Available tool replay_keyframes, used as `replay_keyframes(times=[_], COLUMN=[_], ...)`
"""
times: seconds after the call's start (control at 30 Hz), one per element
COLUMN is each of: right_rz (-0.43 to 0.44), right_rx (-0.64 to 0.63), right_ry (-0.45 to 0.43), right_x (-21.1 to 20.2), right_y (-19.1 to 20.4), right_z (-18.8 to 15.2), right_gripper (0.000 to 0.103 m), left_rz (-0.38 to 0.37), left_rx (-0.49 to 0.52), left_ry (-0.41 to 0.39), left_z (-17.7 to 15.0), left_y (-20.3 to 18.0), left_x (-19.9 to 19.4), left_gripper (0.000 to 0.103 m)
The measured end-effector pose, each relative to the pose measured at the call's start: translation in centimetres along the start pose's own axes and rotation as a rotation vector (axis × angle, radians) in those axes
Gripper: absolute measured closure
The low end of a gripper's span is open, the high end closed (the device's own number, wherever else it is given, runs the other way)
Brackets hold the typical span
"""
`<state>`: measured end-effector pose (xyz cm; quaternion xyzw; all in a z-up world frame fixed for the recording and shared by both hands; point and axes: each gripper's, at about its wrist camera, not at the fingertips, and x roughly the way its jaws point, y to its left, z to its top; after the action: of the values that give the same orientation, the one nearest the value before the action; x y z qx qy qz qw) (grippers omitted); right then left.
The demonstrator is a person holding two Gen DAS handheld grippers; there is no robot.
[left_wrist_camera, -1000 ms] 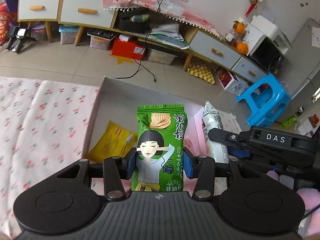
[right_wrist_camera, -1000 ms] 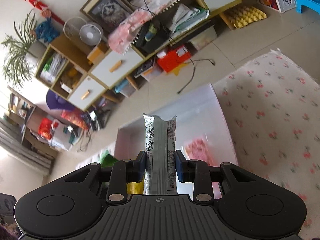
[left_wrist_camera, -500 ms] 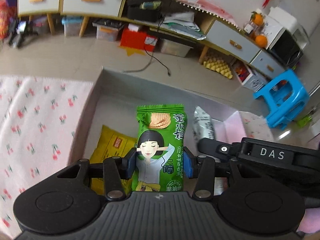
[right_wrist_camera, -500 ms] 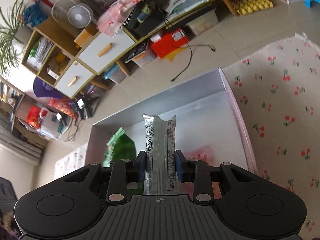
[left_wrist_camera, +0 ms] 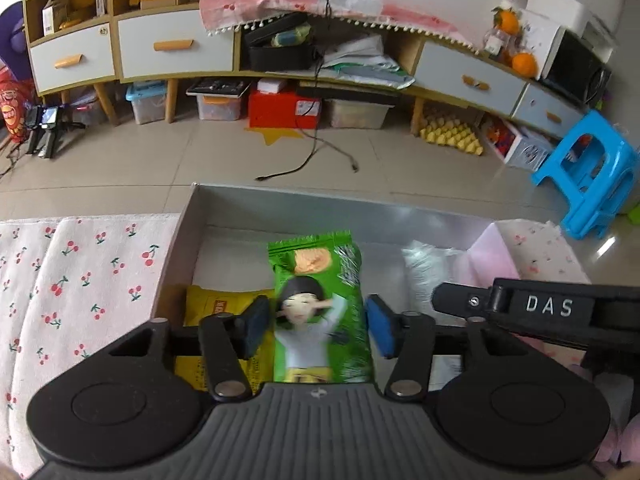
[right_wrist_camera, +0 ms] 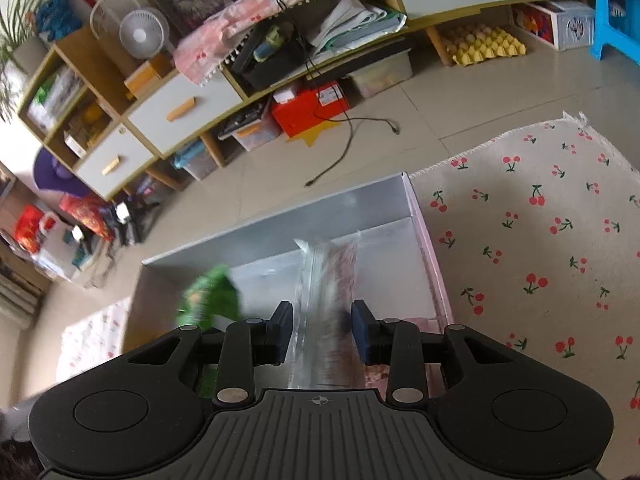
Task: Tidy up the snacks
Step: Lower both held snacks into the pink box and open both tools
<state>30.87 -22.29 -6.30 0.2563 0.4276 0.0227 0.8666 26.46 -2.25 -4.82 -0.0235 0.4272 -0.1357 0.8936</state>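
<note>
Left gripper [left_wrist_camera: 316, 330]: jaws spread; blue pads stood just clear of the green snack packet [left_wrist_camera: 320, 312] on both sides.
Green snack packet: blurred between the pads, over the grey box [left_wrist_camera: 320, 204]; whether it rested on the floor of the box could not be told.
Right gripper [right_wrist_camera: 322, 330]: jaws parted, with a gap at each pad.
Silver packet [right_wrist_camera: 326, 300]: blurred between the pads, inside the box near its pink right wall [right_wrist_camera: 430, 256].
Yellow packet [left_wrist_camera: 218, 306]: lying flat in the left part of the box.
Progress: one packet stored; two apparently being released into the box.
Remaining: no further snacks showed on the cherry-print cloth [right_wrist_camera: 540, 240]; the task looked near its end.
</note>
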Motion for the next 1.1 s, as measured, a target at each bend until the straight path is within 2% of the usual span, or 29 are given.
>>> replay_keyframes(times=[0.07,0.2,0.27,0.43,0.53,0.73,0.8,0.97,1.1], right_rz=[0.013,0.008,0.009,0.010,0.009,-0.004,-0.005,-0.012,-0.024], right_rx=[0.015,0.002,0.004,0.020,0.023,-0.003,-0.012,-0.041,-0.057], right_ry=[-0.001,-0.007,-0.012,-0.016,-0.025,-0.035,-0.034,-0.018,0.010], right_x=[-0.3,-1.3,-2.2,-4.8,-6.7,-10.2,-11.2,-13.1,-13.8], right_y=[0.1,0.5,0.5,0.8,1.0,1.9,2.1,2.5,2.3], right_z=[0.5,0.8,0.8,0.8,0.6,-0.4,-0.9,-2.6,-4.1], right_gripper=[0.063,0.060,0.054,0.053,0.046,0.038,0.034,0.024,0.022], left_rz=[-0.015,-0.017,-0.020,-0.029,-0.032,-0.025,-0.028,-0.022,0.000], left_rx=[-0.010,-0.012,-0.019,-0.031,-0.033,-0.030,-0.036,-0.021,0.001], left_ry=[-0.008,-0.005,-0.011,-0.023,-0.024,-0.029,-0.032,-0.017,-0.003], left_z=[-0.1,0.1,0.1,0.0,-0.2,-1.1,-1.5,-3.1,-4.2], left_y=[0.2,-0.1,-0.2,-0.3,-0.3,-0.5,-0.4,-0.1,0.5], left_x=[-0.6,-1.1,-1.8,-3.8,-5.3,-7.9,-8.8,-10.1,-10.8], left_gripper=[0.043,0.042,0.041,0.036,0.032,0.027,0.020,0.012,0.008])
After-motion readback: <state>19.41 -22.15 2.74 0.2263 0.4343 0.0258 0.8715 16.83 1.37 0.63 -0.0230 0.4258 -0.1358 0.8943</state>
